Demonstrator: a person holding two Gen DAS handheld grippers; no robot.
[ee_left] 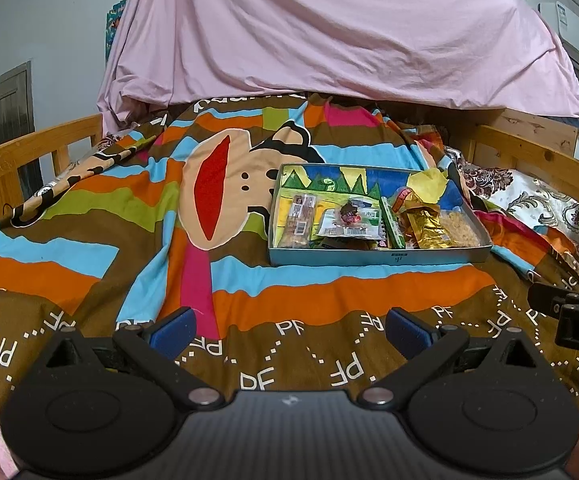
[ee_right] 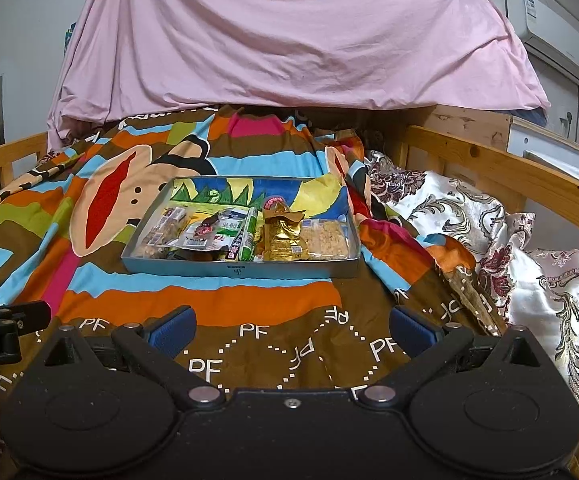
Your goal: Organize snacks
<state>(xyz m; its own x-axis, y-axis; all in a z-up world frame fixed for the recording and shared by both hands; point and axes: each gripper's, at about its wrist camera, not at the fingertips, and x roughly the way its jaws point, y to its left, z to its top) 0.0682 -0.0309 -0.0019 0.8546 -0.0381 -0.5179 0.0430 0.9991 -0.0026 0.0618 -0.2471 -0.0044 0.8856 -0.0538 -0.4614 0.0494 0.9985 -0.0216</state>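
Both my grippers, left [ee_left: 289, 332] and right [ee_right: 291, 330], hang with jaws apart and empty, well short of the tray [ee_right: 241, 270] on the quilt [ee_right: 249, 304]. The snacks [ee_right: 245, 236] lie crowded and overlapping along its near wall, so I judge a grab could drag neighbours. The green stick [ee_right: 249, 236] runs front to back; the tray's long axis lies crosswise.

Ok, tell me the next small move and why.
Probably ease the right gripper forward toward the tray. Both grippers, left gripper included, sit back over the blanket with jaws open and empty, and every snack lies in the tray.
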